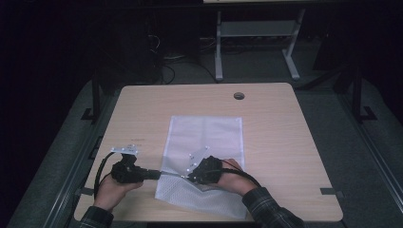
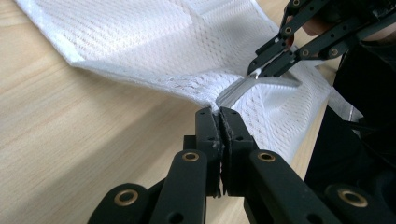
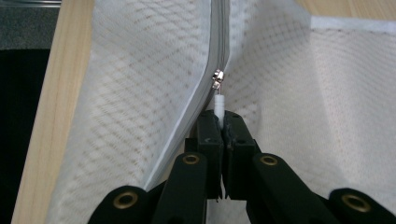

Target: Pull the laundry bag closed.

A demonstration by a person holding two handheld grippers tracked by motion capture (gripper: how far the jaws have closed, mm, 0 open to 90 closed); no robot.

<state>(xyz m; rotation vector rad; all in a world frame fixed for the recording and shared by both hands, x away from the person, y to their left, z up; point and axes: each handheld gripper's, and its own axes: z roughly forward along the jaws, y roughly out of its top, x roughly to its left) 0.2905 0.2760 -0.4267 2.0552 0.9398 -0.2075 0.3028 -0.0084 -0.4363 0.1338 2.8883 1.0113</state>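
Observation:
A white mesh zip bag (image 1: 204, 137) lies flat on the wooden table (image 1: 285, 142), its near end lifted. My left gripper (image 1: 160, 174) comes in from the left and is shut on the bag's edge at the end of the zipper (image 2: 218, 111). My right gripper (image 1: 189, 177) is shut on the white pull tab (image 3: 219, 103) just below the metal slider (image 3: 217, 77). The grey zipper (image 3: 219, 28) runs away from the slider across the mesh (image 3: 126, 116). In the left gripper view the right gripper (image 2: 254, 72) pinches the tab a short way beyond my own jaws.
A round cable hole (image 1: 239, 96) sits near the table's far edge. A grey desk frame (image 1: 256, 28) stands on the dark floor beyond. The table's edge (image 3: 51, 116) lies close beside the bag in the right gripper view. Bare wood (image 2: 70, 140) spreads left of the bag.

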